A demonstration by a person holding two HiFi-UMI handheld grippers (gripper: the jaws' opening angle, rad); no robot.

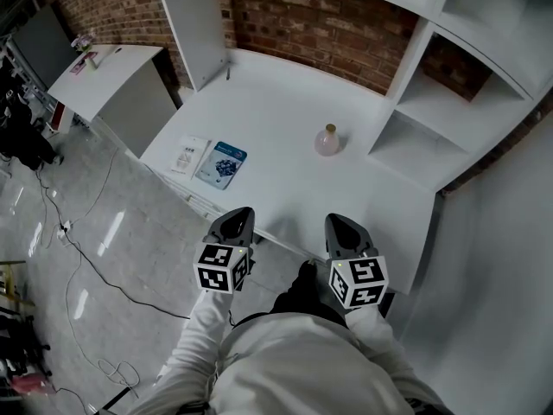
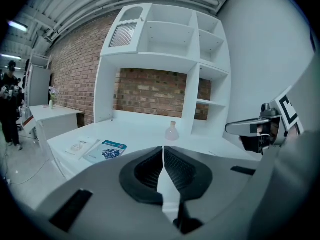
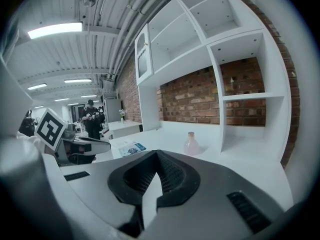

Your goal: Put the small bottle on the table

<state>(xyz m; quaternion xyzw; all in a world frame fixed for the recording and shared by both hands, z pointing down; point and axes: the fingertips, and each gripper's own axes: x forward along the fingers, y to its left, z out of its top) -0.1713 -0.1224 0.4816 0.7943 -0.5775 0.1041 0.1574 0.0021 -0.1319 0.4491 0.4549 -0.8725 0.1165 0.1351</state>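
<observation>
A small pink bottle (image 1: 327, 140) stands upright on the white desk (image 1: 276, 102), towards its right side near the shelf unit. It also shows in the left gripper view as the bottle (image 2: 172, 131) and in the right gripper view as the bottle (image 3: 191, 144). My left gripper (image 1: 235, 219) and right gripper (image 1: 339, 223) hover side by side over the desk's near edge, well short of the bottle. The left gripper (image 2: 163, 151) has its jaws together with nothing between them. So does the right gripper (image 3: 156, 156).
A white leaflet (image 1: 188, 155) and a blue booklet (image 1: 221, 163) lie on the desk's left part. White shelf compartments (image 1: 432, 102) rise at the right, a brick wall behind. A second white table (image 1: 104, 72) stands far left; cables trail over the floor (image 1: 95, 249).
</observation>
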